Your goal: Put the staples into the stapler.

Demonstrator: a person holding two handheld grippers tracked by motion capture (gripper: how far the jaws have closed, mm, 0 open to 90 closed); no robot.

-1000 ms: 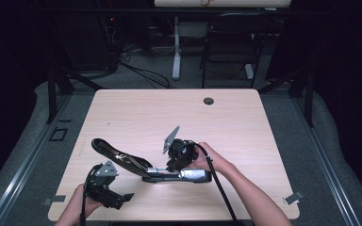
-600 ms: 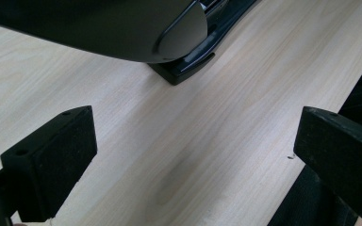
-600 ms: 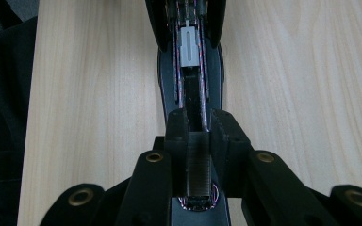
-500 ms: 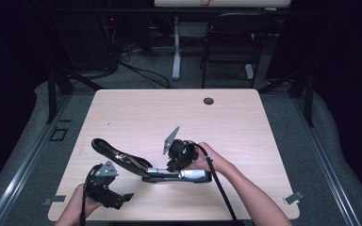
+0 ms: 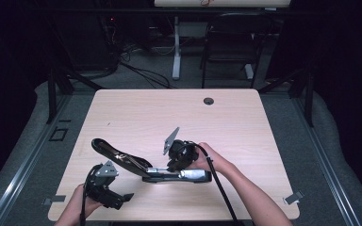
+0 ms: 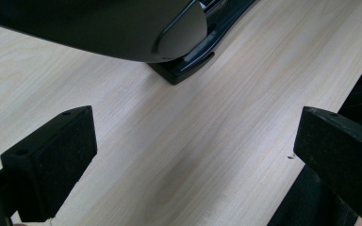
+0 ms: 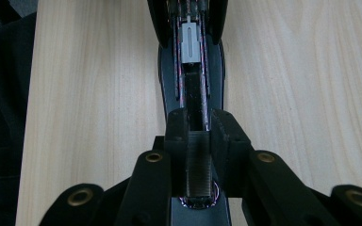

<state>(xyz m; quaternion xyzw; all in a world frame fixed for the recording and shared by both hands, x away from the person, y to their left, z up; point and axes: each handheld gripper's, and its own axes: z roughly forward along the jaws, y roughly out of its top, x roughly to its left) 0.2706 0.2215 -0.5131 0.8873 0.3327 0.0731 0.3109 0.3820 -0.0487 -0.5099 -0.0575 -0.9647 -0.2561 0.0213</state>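
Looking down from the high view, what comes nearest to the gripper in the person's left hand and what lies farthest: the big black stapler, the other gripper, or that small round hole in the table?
From the left gripper:
1. The stapler, just beyond it, lying open mid-table.
2. The right gripper, further right, at the stapler's base.
3. The round hole, near the table's far edge.

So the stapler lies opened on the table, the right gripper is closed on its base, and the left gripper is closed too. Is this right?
Not quite: the left gripper is open. The left gripper view shows its jaws wide apart over bare table, holding nothing. The rest holds: the stapler lies opened and the right gripper is closed on its base.
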